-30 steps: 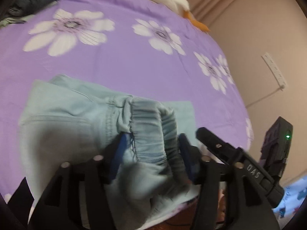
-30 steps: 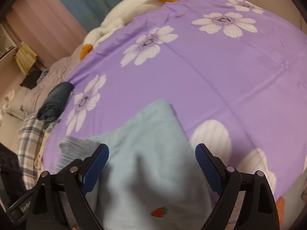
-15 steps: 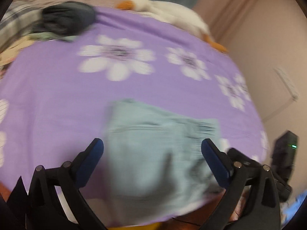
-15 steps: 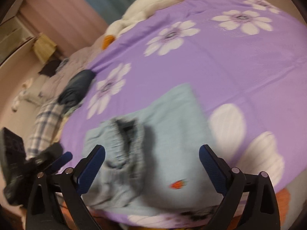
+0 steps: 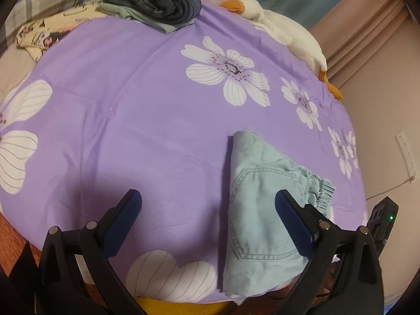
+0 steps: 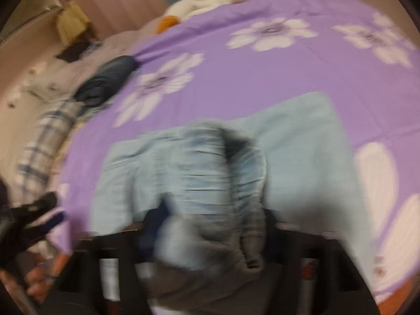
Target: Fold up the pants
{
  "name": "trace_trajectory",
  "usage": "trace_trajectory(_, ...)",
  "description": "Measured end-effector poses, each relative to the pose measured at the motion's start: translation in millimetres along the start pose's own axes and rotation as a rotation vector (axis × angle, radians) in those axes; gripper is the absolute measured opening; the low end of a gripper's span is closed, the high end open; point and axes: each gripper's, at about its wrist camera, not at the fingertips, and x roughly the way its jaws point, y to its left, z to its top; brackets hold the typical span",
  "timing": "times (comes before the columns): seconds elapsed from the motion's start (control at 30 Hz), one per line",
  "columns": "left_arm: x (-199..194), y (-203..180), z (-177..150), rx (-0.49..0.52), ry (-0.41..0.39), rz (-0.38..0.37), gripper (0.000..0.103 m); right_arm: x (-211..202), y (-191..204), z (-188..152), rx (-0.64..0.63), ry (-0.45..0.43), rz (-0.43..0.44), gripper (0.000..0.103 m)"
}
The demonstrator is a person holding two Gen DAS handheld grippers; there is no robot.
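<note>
Left gripper [image 5: 207, 225] fingers are spread wide, nothing held. Right gripper [image 6: 210, 225] fingers are closing around the pants' [image 5: 260, 210] bunched waistband; contact is blurred. Pants are seen partly folded near the bed [image 5: 147, 110] edge; another fold is judged left.

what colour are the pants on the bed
Pale blue-green denim pants, clearest in the left wrist view.
</note>
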Motion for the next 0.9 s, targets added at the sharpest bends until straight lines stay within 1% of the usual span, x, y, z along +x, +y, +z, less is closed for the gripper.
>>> trace_trajectory(0.03, 0, 0, 0, 0.000, 0.002, -0.009, 0.101, -5, 1, 2, 0.003, -0.016, 0.005, 0.047)
trace_trajectory(0.07, 0, -2, -1, 0.010, 0.004, -0.018, 0.101, -12, 1, 5, 0.015, -0.036, 0.026, 0.042)
trace_trajectory(0.1, -1, -3, 0, 0.020, 0.003, -0.021, 0.101, -22, -1, 8, 0.034, -0.057, 0.064, 0.039)
trace_trajectory(0.13, -2, -4, -1, 0.029, -0.001, -0.024, 0.101, -35, -3, 10, 0.045, -0.081, 0.097, 0.038)
trace_trajectory(0.17, -2, -7, -1, 0.041, -0.006, -0.027, 0.101, -47, -4, 14, 0.044, -0.109, 0.111, 0.036)
trace_trajectory(0.23, -2, -11, -2, 0.060, -0.009, -0.030, 0.101, -64, -4, 16, 0.033, -0.158, 0.087, 0.036)
trace_trajectory(0.27, 0, -13, -2, 0.067, -0.006, -0.032, 0.101, -75, -7, 18, 0.024, -0.189, 0.053, 0.036)
trace_trajectory(0.3, 3, -15, -3, 0.073, -0.001, -0.033, 0.101, -78, -10, 18, 0.026, -0.202, 0.031, 0.036)
trace_trajectory(0.33, 6, -17, -4, 0.079, 0.005, -0.037, 0.100, -78, -15, 17, 0.033, -0.199, 0.017, 0.036)
trace_trajectory(0.4, 13, -22, -8, 0.096, 0.024, -0.049, 0.100, -67, -28, 15, 0.060, -0.159, -0.022, 0.036)
trace_trajectory(0.5, 27, -30, -13, 0.132, 0.065, -0.047, 0.098, -41, -49, 6, 0.089, -0.095, -0.113, 0.036)
trace_trajectory(0.57, 37, -35, -17, 0.153, 0.088, -0.037, 0.098, -34, -57, 0, 0.104, -0.088, -0.102, 0.036)
trace_trajectory(0.67, 47, -39, -21, 0.160, 0.123, -0.043, 0.094, -38, -57, 2, 0.097, -0.088, -0.091, 0.036)
trace_trajectory(0.73, 49, -42, -24, 0.170, 0.130, -0.051, 0.093, -40, -55, 2, 0.095, -0.091, -0.096, 0.036)
trace_trajectory(0.83, 50, -48, -26, 0.195, 0.130, -0.055, 0.093, -49, -51, 1, 0.085, -0.123, -0.099, 0.036)
trace_trajectory(0.9, 51, -50, -26, 0.197, 0.135, -0.063, 0.093, -55, -51, 2, 0.080, -0.142, -0.126, 0.035)
